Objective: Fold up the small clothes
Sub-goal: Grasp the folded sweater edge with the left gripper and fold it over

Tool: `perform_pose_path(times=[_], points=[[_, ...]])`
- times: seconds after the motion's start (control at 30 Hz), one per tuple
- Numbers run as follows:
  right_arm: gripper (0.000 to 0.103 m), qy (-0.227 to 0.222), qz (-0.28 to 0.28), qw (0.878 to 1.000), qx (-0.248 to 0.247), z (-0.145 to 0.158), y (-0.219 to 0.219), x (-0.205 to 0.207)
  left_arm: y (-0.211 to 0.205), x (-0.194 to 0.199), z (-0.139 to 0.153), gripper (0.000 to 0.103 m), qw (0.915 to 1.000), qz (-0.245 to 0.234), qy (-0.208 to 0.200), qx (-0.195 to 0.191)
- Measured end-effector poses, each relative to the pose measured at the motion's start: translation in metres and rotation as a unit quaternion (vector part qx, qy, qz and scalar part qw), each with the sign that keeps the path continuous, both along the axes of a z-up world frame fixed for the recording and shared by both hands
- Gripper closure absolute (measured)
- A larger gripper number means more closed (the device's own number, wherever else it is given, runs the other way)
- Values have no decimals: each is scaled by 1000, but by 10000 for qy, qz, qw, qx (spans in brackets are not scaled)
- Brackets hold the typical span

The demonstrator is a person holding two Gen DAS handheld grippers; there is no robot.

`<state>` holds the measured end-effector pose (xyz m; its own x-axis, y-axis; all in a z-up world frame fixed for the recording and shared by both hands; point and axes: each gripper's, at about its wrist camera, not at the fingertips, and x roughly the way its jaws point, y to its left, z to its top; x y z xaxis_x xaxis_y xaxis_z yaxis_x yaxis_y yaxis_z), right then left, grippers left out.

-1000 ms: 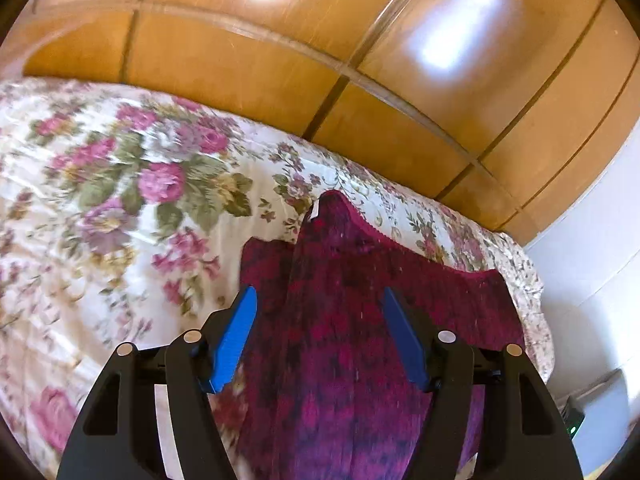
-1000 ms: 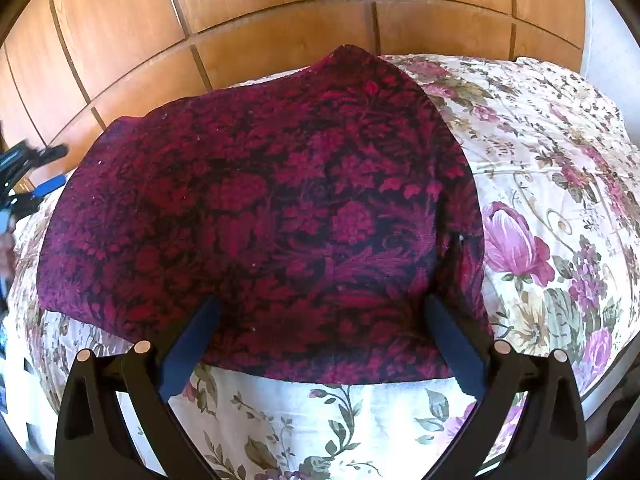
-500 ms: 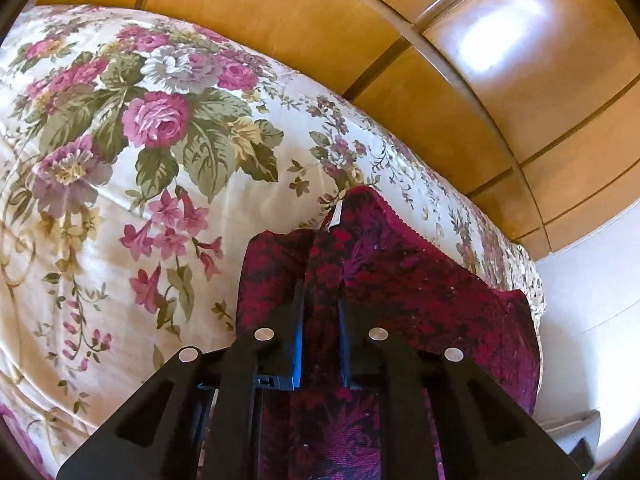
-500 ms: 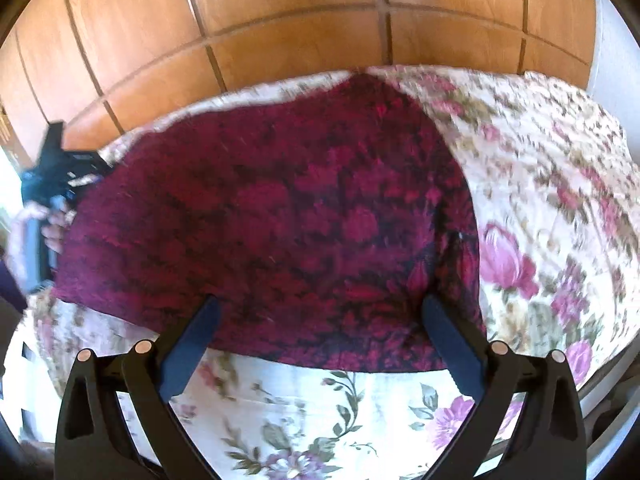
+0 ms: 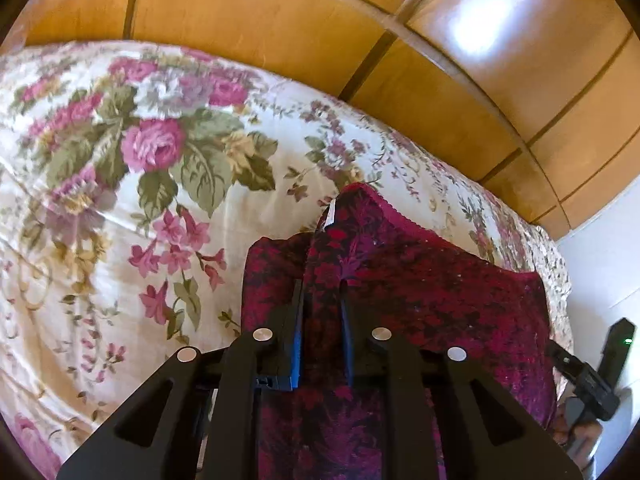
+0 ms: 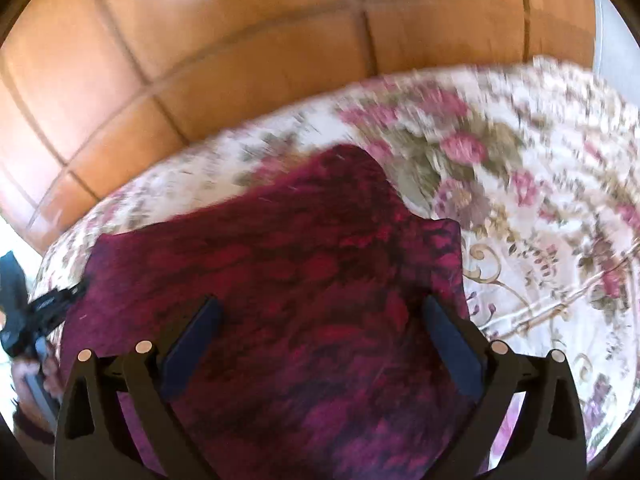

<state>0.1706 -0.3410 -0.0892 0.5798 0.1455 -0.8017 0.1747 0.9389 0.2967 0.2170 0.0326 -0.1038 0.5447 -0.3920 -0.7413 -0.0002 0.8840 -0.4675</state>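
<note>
Two claws over one dark-red floral knitted garment (image 5: 420, 300), spread on flowered bedspread (image 5: 120, 184).
Left claw (image 5: 322, 308) pinches its raised ridge, jaws easing slightly, likely for folding; right claw (image 6: 320, 332) gapes, unclenched, above cloth.

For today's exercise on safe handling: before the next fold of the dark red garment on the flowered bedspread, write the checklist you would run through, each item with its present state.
1. Left gripper pinches a ridge of the garment, though its jaws are easing open: ok.
2. Right gripper open above the cloth, gripping nothing: not ok.
3. Garment lying wholly on the bedspread: ok.
4. Right wrist view sharp enough to aim: not ok, blurred.
5. Near hem position: cannot tell.
</note>
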Motion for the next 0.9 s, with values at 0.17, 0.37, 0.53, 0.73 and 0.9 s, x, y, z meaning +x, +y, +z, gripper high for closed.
perform_pose_path(times=[0.17, 0.37, 0.53, 0.73, 0.9], points=[[2, -63, 104, 9999, -113, -8, -3, 4, -1, -1, -3, 87, 9999, 8, -110, 48], [2, -224, 349, 9990, -142, 3, -2, -6, -9, -18, 24, 55, 9970, 279, -314, 650], [2, -557, 315, 9979, -45, 26, -11, -37, -12, -52, 54, 48, 9925, 406, -771, 862], [2, -403, -140, 9980, 469, 13, -46, -72, -35, -91, 81, 48, 9866, 163, -1270, 1012], [2, -88, -392, 9894, 1396, -25, -71, -95, -62, -118, 86, 48, 9815, -208, -1488, 1186]])
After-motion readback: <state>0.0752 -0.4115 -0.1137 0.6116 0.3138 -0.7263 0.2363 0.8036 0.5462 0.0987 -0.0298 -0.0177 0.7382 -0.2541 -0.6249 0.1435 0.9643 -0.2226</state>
